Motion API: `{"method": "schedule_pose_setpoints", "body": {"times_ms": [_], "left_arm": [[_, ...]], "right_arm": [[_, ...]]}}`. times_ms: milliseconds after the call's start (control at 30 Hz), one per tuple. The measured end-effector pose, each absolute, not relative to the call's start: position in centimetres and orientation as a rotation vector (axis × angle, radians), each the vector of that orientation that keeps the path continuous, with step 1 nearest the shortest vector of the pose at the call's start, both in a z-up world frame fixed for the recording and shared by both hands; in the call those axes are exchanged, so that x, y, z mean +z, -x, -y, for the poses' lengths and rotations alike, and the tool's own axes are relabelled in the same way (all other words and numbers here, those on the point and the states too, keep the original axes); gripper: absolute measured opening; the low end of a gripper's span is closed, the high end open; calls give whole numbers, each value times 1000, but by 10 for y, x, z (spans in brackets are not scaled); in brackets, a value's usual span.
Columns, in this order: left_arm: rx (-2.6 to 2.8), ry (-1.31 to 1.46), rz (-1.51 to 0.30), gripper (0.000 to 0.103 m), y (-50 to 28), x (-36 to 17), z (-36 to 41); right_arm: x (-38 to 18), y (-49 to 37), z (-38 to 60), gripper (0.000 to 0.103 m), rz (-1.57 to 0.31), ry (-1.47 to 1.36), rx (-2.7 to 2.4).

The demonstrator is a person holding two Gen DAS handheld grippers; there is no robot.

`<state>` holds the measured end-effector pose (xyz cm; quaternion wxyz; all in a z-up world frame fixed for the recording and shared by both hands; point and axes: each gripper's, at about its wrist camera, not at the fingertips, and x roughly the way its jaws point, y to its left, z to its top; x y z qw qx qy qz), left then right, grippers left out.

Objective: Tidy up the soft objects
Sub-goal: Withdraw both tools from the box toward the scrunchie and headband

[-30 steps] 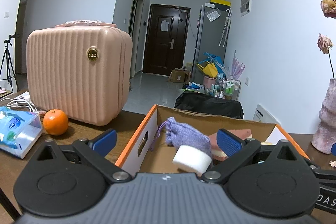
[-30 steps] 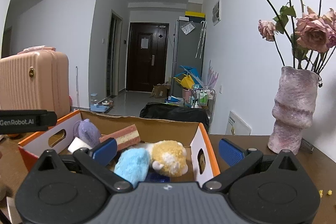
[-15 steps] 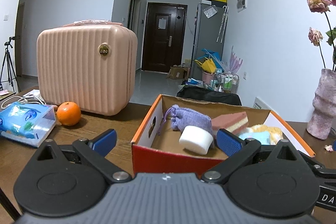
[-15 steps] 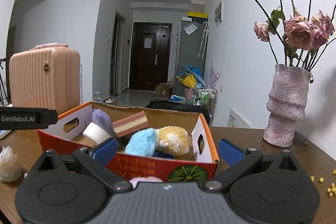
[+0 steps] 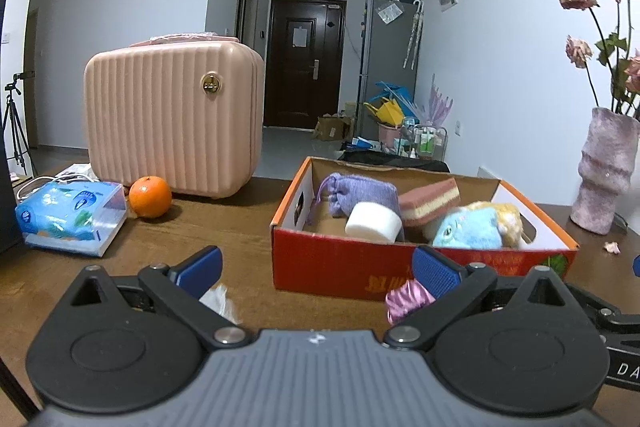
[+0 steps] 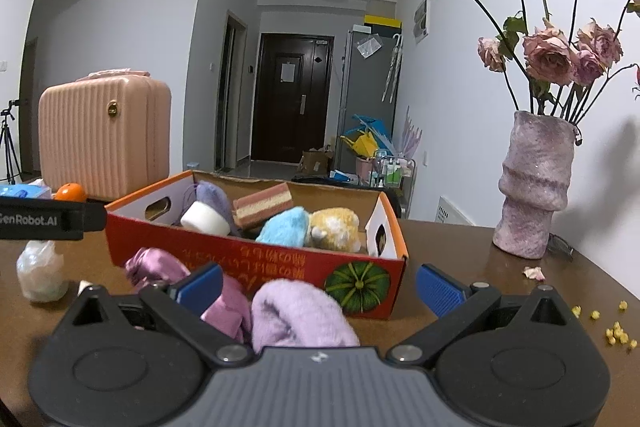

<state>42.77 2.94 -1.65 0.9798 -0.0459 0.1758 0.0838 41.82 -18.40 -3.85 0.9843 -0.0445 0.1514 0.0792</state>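
The left hand-held gripper (image 5: 316,269) has its jaws wide apart and holds nothing; it hangs above the brown surface (image 5: 224,227) in front of the orange cardboard box (image 5: 344,263). The right hand-held gripper (image 6: 318,285) is also spread apart and empty. Between and just under its fingers lie a lilac fluffy sock (image 6: 298,315) and a pink satin cloth (image 6: 160,269), both on the surface, just beside the front wall of the box. Inside the box are a purple drawstring pouch (image 5: 360,193), a white foam cylinder (image 5: 372,223), a layered pink sponge (image 5: 430,201), a blue plush toy (image 5: 468,233) and a yellow plush toy (image 5: 506,217). A crumpled white plastic bag (image 6: 40,271) sits left of the box.
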Motion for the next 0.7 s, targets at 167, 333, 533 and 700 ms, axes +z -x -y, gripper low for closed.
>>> {"method": "schedule_pose_setpoints", "body": {"times_ms": [167, 333, 533, 700], "left_arm": [[159, 80, -367, 103, -411, -19, -30], [152, 65, -377, 103, -394, -21, -29], [147, 47, -385, 103, -381, -24, -27], [145, 47, -388, 103, -378, -25, -27]], "right_arm": [[-41, -401, 185, 103, -308, 101, 164], [-43, -388, 187, 103, -312, 101, 164], [-45, -381, 188, 103, -321, 97, 160], [-48, -384, 190, 103, -339, 93, 163]]}}
